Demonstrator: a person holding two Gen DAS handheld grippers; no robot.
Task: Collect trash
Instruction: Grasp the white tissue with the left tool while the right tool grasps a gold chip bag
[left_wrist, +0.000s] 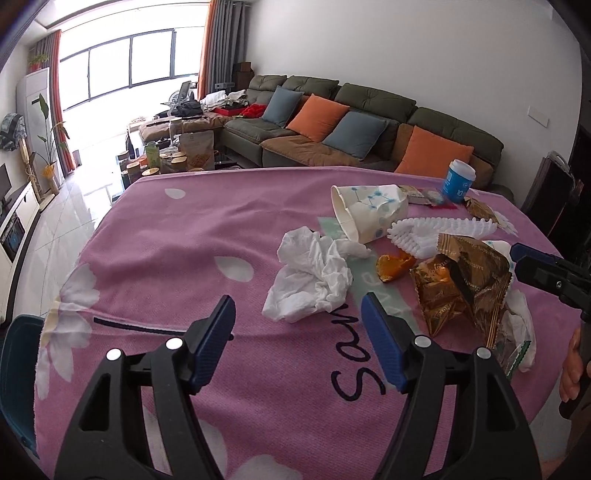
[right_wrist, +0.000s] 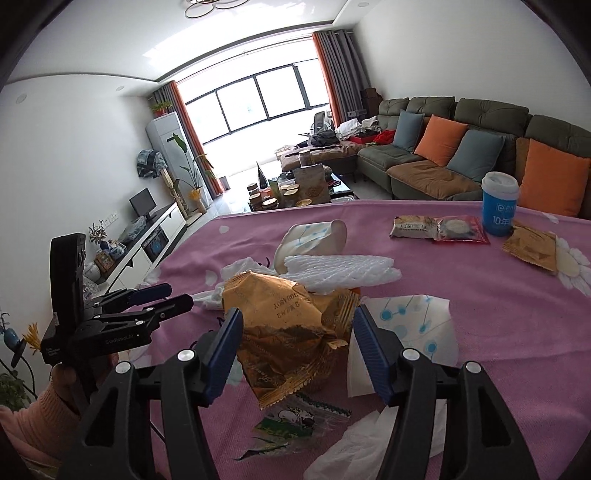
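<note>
Trash lies on a pink cloth-covered table (left_wrist: 177, 236). My left gripper (left_wrist: 298, 314) is open, just in front of a crumpled white tissue (left_wrist: 314, 273). Behind it lie a tipped paper cup (left_wrist: 365, 210), white foam netting (left_wrist: 439, 230), orange peel (left_wrist: 393, 264) and a gold foil wrapper (left_wrist: 461, 280). My right gripper (right_wrist: 295, 326) is open with the gold wrapper (right_wrist: 288, 332) between its fingers, not clamped. Beside it lie a torn cup piece (right_wrist: 410, 321), foam netting (right_wrist: 343, 273), a clear printed wrapper (right_wrist: 295, 417) and tissue (right_wrist: 369, 439). The right gripper's tip shows in the left view (left_wrist: 532, 260).
A blue cup with a lid (right_wrist: 498, 206) stands at the far right of the table beside snack packets (right_wrist: 439, 227) and a brown packet (right_wrist: 532, 249). A green sofa with cushions (left_wrist: 369, 122) lies beyond the table. A blue bin edge (left_wrist: 18, 369) shows at the left.
</note>
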